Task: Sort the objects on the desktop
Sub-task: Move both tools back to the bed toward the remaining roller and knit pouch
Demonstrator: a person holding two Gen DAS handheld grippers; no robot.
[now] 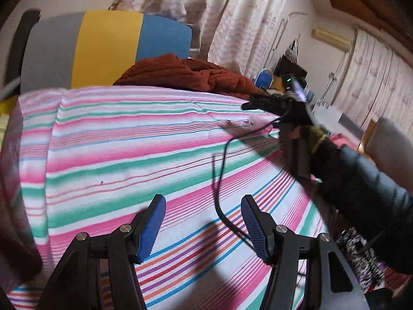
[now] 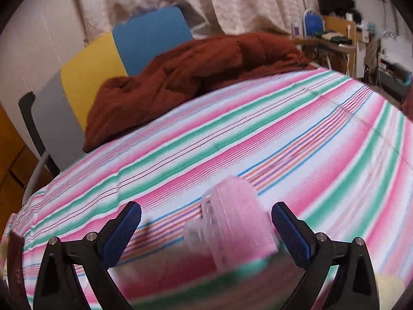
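Pink blurred object (image 2: pixel 237 222), with a paler, clear-looking end toward the left, lies on the striped cloth (image 2: pixel 258 134) low in the right wrist view, between the two blue-padded fingers of the right gripper (image 2: pixel 206 222); motion blur hides what kind of thing it is; the jaws stand wide apart, released, and neither pad touches it. Beyond it the stripes of pink, green and white run across the surface to a rumpled rust-brown blanket (image 2: pixel 196 69) at the far edge, with a grey, yellow and blue panel (image 2: pixel 108 62) upright behind that and a cluttered wooden desk (image 2: pixel 333 38) at the far right. In the left wrist view the left gripper (image 1: pixel 204 219) hangs over bare striped cloth, its jaws also spread and empty; a black cable (image 1: pixel 219 180) trails across the cloth between them toward the right gripper, which is held in a hand (image 1: pixel 307 134) with a dark padded sleeve (image 1: pixel 361 188); pale patterned curtains (image 1: pixel 232 13) hang behind.
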